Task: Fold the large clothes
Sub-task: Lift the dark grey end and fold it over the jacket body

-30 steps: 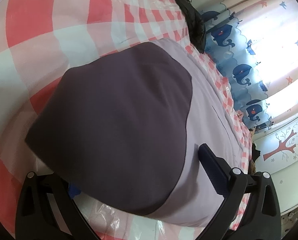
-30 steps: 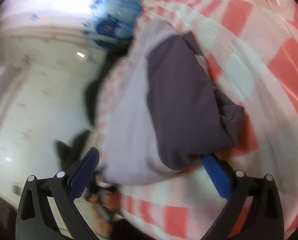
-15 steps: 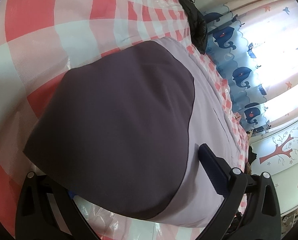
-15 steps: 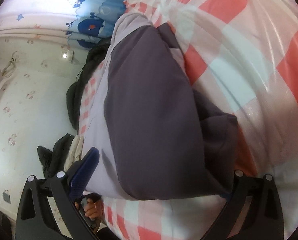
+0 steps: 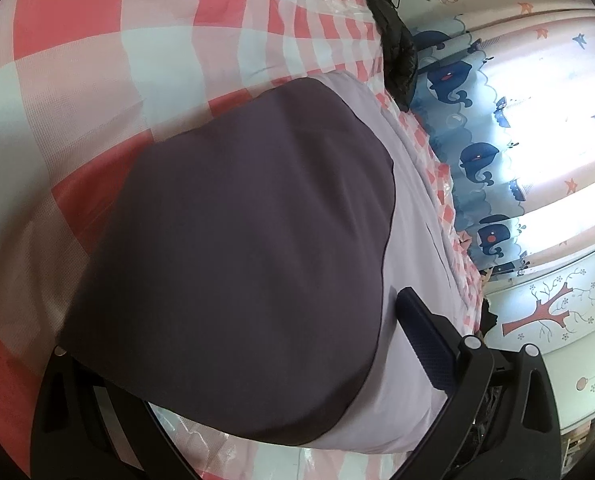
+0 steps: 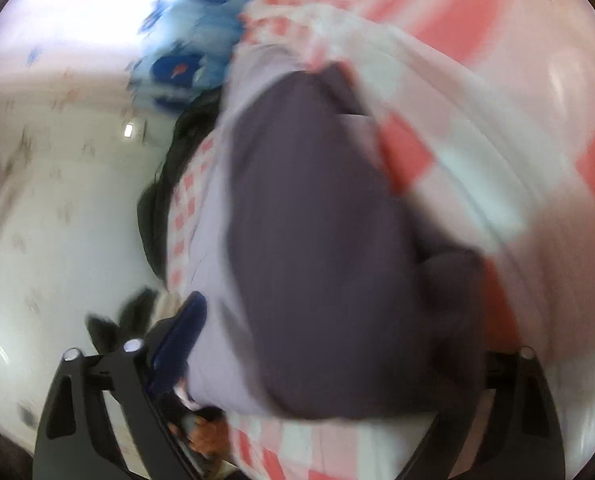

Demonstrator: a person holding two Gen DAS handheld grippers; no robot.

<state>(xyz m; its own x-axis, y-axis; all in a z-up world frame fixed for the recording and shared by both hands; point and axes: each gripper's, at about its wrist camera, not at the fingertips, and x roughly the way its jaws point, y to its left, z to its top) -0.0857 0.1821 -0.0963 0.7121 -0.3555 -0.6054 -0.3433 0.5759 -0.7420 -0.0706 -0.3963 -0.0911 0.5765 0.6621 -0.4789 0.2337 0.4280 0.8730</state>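
A two-tone garment [image 5: 249,280] — dark grey-purple over pale lilac — is laid on the pink-and-white checked bedspread [image 5: 97,80], near the bed edge that faces the whale-print curtain [image 5: 477,160]. It is seen already doubled over, the dark panel lying on top of the lilac one, so the step in hand is judged to be the taking hold of its near edge for a further fold. In the left wrist view the left gripper [image 5: 257,360] is held low at that edge with its jaws spread wide; the right-hand blue pad [image 5: 425,344] rests on the lilac cloth, while the other finger is hidden under the dark fabric, so no pinch is made there. In the right wrist view, which is blurred, the right gripper [image 6: 337,360] is set across the opposite end of the garment and its jaws are closing, with the thick edge of the cloth between them; one blue pad [image 6: 181,340] is seen just beside the lilac layer, the other is covered by the dark fold, and whether the cloth is yet pressed cannot be told. Next, both edges would need to be gripped through all layers — then lifted together and carried evenly across, so that the stacked panels are not dragged apart or skewed.
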